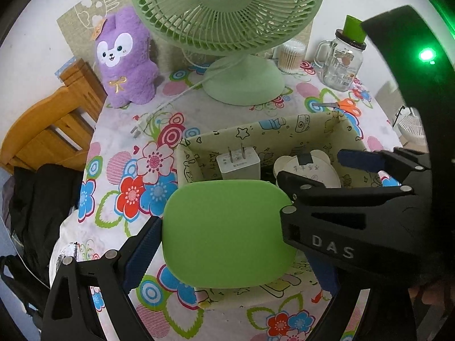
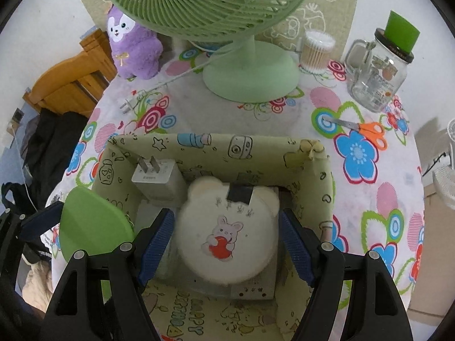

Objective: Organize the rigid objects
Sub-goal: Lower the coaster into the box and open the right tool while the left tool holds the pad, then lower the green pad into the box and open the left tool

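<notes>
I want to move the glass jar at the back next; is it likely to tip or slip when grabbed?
The glass jar looks smooth and hard, so it may slip and could break if dropped. It seems tall with a green piece on its lid, so probably tippy. Its handle might offer a steadier hold.

Box point(image 2: 199, 145) crowded: charger point(image 2: 155, 180) and bear-shaped case point(image 2: 227, 236) fill it; fan base point(image 2: 250, 79) blocks behind; tablecloth right of box point(image 2: 369, 213) free.

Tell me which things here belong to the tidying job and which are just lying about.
Job: storage box, white charger, bear-shaped case, green pad, left gripper, right gripper.
Lying about: fan, purple plush, scissors, glass jar.
</notes>
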